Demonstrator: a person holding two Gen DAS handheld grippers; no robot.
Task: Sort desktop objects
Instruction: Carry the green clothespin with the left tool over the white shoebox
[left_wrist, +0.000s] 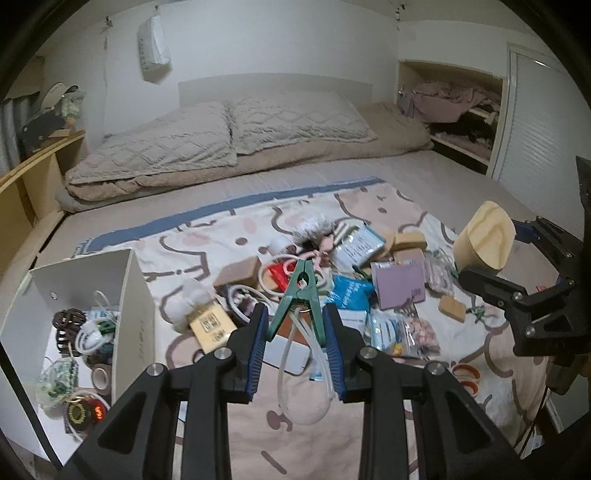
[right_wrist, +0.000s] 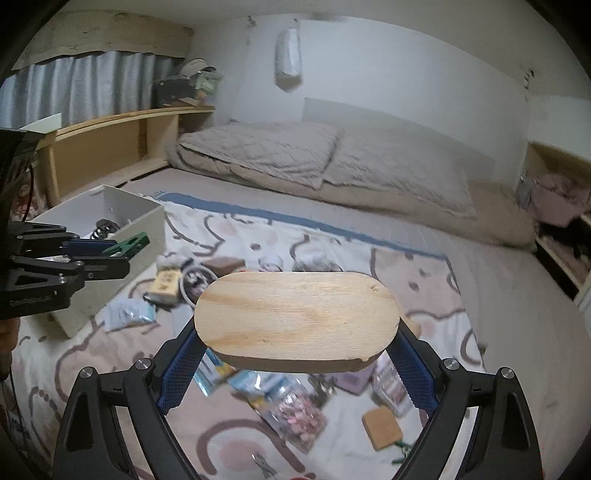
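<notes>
My left gripper (left_wrist: 295, 325) is shut on a green clothes peg (left_wrist: 300, 295) with a clear loop hanging from it, held above the patterned blanket. It also shows in the right wrist view (right_wrist: 110, 254), beside the white box (right_wrist: 140, 218). My right gripper (right_wrist: 295, 347) is shut on an oval wooden block (right_wrist: 295, 317), lifted above the pile; the block shows at the right of the left wrist view (left_wrist: 484, 236). The white box (left_wrist: 136, 295) at the left holds a dark hair claw (left_wrist: 68, 325), cables and tape rolls.
A pile of small items lies on the blanket: a blue packet (left_wrist: 351, 291), a purple card (left_wrist: 399, 284), cork blocks (left_wrist: 452, 308), bags of beads (right_wrist: 295, 410), a white cable (right_wrist: 192, 284). Pillows (left_wrist: 221, 136) lie behind. A wooden shelf (right_wrist: 122, 125) stands at the left.
</notes>
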